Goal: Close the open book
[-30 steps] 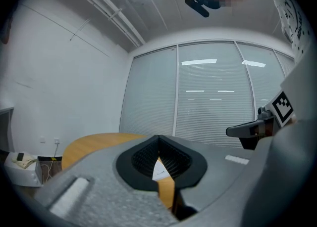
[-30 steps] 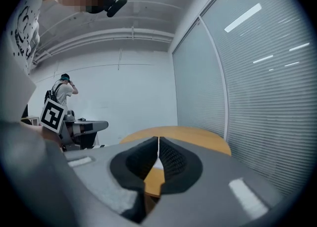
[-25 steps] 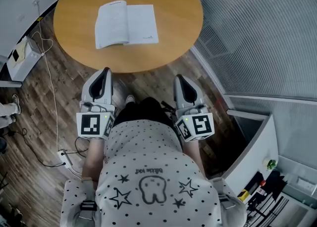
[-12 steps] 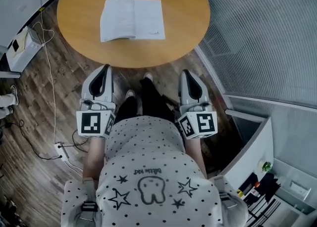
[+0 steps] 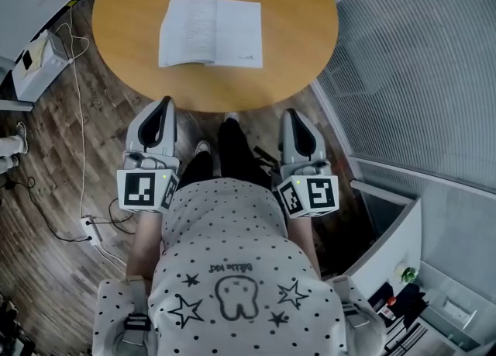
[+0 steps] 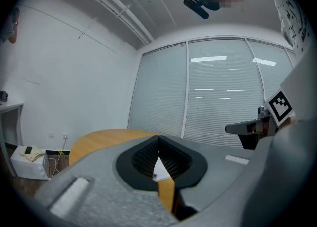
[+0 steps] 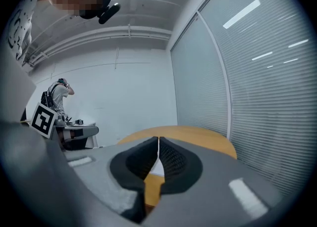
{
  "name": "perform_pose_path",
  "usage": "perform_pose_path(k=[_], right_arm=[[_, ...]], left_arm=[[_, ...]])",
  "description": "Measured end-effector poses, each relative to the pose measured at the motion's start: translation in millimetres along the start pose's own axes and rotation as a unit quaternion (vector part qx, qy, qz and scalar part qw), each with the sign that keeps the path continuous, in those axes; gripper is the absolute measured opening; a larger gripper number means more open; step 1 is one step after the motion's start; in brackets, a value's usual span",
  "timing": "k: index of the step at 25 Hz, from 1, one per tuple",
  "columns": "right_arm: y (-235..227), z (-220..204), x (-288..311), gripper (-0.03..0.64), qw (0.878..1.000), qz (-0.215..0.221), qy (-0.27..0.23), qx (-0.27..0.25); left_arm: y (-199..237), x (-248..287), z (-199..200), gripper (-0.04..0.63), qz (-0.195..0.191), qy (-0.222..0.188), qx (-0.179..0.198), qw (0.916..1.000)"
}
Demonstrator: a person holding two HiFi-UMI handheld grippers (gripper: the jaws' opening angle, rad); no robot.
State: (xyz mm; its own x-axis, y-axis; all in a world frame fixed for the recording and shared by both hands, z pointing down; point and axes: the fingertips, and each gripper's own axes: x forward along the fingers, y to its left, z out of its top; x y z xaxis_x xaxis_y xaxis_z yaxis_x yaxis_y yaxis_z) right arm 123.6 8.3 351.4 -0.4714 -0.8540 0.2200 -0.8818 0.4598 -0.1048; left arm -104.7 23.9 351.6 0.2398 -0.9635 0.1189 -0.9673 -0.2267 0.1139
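Wood floor (image 5: 54, 160) underfoot. Nearest, the left gripper (image 5: 164, 106) and right gripper (image 5: 289, 114) hang short of the round tabletop (image 5: 298, 29), both jaws closed and empty. Beyond, the book (image 5: 211, 29) lies open mid-tabletop. This looks like the approach; next, reach in and flip one side over.

Book mostly hidden
Beyond the left hand-held gripper (image 6: 158, 141), closed jaws covered all but a sliver of the book (image 6: 161, 169); the far edge of the worktop (image 5: 294, 5) was cropped.

The book (image 5: 211, 30) lies on the table (image 5: 294, 5), beyond left claw (image 5: 164, 105) and right claw (image 5: 291, 114).
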Motion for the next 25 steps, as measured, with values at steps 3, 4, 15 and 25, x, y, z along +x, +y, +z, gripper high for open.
perform_pose_path(k=[3, 4, 15, 25], right_arm=[[2, 0, -3, 0.011, 1.000, -0.002, -0.003, 0.003], [3, 0, -5, 0.011, 1.000, -0.002, -0.005, 0.003], [-65, 18, 45, 0.010, 1.000, 0.011, -0.008, 0.013], [-125, 48, 130, 0.011, 0.996, 0.093, -0.011, 0.000]], left_arm=[[1, -5, -2, 0.009, 0.000, -0.002, 0.000, 1.0000], [2, -7, -3, 0.009, 0.000, -0.003, -0.001, 1.0000], [4, 60, 9, 0.009, 0.026, -0.007, -0.017, 0.9995], [-8, 129, 29, 0.009, 0.096, -0.015, -0.001, 0.9953]])
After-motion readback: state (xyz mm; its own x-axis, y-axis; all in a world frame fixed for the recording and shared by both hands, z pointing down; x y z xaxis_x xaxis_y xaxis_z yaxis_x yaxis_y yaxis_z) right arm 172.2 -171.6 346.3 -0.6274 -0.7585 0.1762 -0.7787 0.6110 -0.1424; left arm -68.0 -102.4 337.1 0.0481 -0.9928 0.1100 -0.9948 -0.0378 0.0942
